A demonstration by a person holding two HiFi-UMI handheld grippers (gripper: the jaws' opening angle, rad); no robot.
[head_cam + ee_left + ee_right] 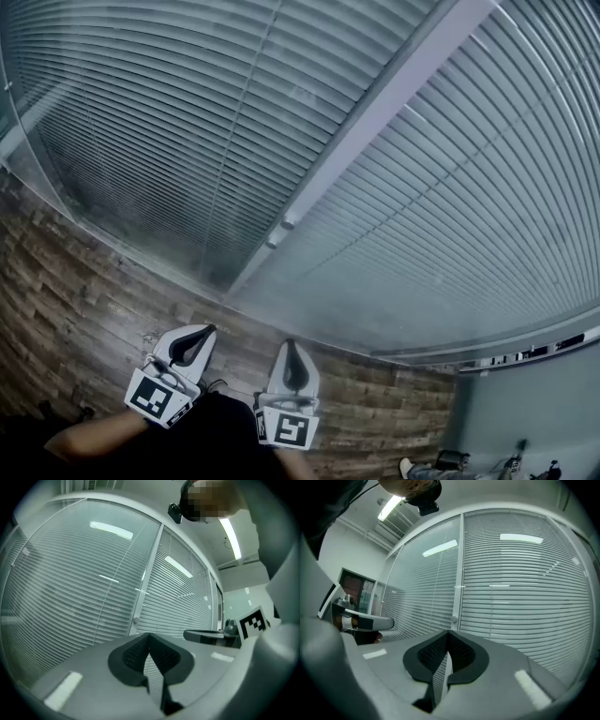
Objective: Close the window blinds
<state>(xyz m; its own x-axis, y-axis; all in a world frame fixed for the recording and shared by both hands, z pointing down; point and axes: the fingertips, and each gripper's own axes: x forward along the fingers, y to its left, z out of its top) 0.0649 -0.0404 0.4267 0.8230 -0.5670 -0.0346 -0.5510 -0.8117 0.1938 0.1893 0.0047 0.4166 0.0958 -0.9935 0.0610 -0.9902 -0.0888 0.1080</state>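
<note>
— Well, has anything been gripped?
— Nothing: the left gripper (208, 330) and right gripper (291, 344) are closed and empty, held low before the blinds (178, 112). The approach is judged pending (the knob (287, 223) on the frame (375, 122) must be reached, jaws reopened).

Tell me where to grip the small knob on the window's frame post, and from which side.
Probably its round rim, jaws either side, coming straight on from the room: the knob sticks out from the frame post.

head view and both gripper views face the blinds (450, 234) closely.
</note>
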